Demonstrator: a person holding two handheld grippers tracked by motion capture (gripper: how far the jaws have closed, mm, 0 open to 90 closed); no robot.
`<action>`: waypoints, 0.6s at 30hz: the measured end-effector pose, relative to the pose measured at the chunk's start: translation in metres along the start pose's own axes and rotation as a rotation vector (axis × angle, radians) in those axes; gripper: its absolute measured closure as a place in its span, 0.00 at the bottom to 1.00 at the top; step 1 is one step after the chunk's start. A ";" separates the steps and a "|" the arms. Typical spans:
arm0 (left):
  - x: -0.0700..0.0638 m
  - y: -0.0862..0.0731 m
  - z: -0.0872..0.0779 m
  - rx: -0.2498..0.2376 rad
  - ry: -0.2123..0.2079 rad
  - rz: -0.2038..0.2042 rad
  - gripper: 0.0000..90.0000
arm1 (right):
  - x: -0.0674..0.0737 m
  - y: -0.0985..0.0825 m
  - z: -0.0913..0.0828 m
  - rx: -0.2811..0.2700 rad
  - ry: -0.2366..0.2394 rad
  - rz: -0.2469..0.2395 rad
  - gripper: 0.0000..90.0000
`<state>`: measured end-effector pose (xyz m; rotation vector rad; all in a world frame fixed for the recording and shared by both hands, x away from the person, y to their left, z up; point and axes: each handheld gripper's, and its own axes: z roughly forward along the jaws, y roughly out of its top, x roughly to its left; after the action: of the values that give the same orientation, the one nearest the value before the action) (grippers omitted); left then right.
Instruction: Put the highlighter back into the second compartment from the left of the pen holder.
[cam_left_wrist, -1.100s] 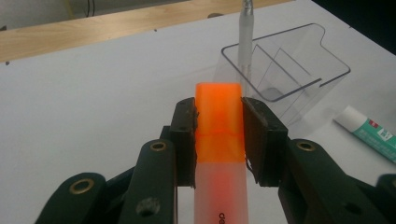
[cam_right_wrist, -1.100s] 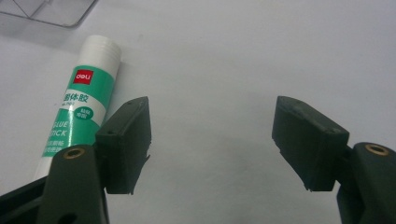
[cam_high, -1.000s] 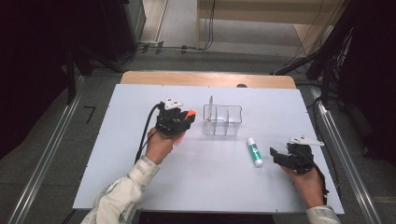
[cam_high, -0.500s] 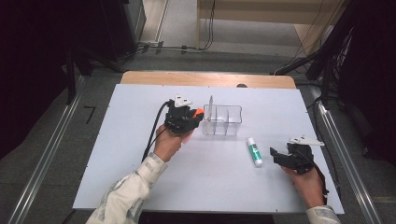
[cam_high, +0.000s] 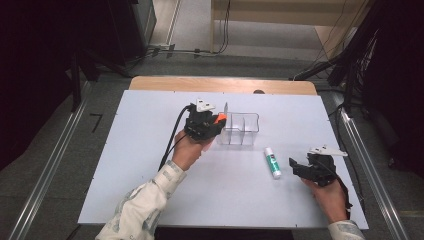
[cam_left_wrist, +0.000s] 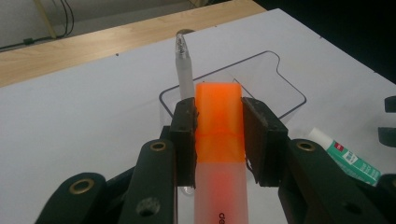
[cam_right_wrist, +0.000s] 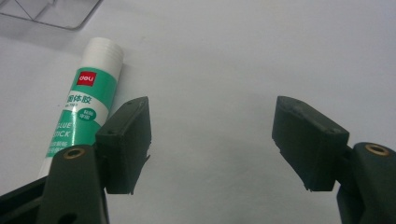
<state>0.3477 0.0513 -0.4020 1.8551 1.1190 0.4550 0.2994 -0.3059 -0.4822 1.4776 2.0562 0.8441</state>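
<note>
Highlighter (cam_left_wrist: 219, 135): orange, chunky, flat-sided; bright opaque cap at the far end, paler translucent barrel toward the camera with dark lettering low on it; seen in the high view as an orange tip (cam_high: 219, 118) poking out of the gripper toward the organiser.
Highlighter place: pinched between the two pads, lengthwise along the jaws, cap end just at the near rim of the organiser, above the bench.
Left gripper (cam_left_wrist: 218, 137): clamped on the highlighter, one pad flat against each side; in the high view (cam_high: 212, 126) held just left of the organiser, pointed toward it.
Left hand (cam_high: 189, 151): wrapped under the gripper body, pale sleeve running back to the bottom edge, black cable looping off to the left.
Right gripper (cam_right_wrist: 212, 140): jaws spread wide, nothing between the pads; in the high view (cam_high: 296, 166) low at the bench near its right side, pointed left toward the glue stick.
Organiser (cam_high: 241, 130): clear plastic, divided into compartments, mid-bench; white pen (cam_left_wrist: 183, 65) standing upright in its left end.
Glue stick (cam_high: 272, 162): white and green, lying flat, between organiser and right gripper, just beside the left pad in the right gripper view (cam_right_wrist: 81, 119).
Bench (cam_high: 135, 170): white sheet over a wooden top; wide bare stretches left of the left hand and along the near edge.
Edges: far wooden strip close behind the organiser; right edge near the right hand.
</note>
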 end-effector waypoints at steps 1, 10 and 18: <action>-0.001 0.001 0.001 0.001 0.000 -0.001 0.75 | 0.000 0.000 0.000 -0.001 0.001 0.000 0.30; -0.003 0.008 0.010 0.006 0.012 -0.009 0.75 | 0.000 0.000 0.000 0.000 0.000 0.002 0.30; -0.007 0.014 0.020 0.008 0.021 -0.008 0.75 | -0.001 0.000 0.000 -0.001 0.004 0.002 0.30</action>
<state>0.3647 0.0323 -0.4006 1.8557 1.1435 0.4675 0.2996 -0.3065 -0.4823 1.4794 2.0567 0.8496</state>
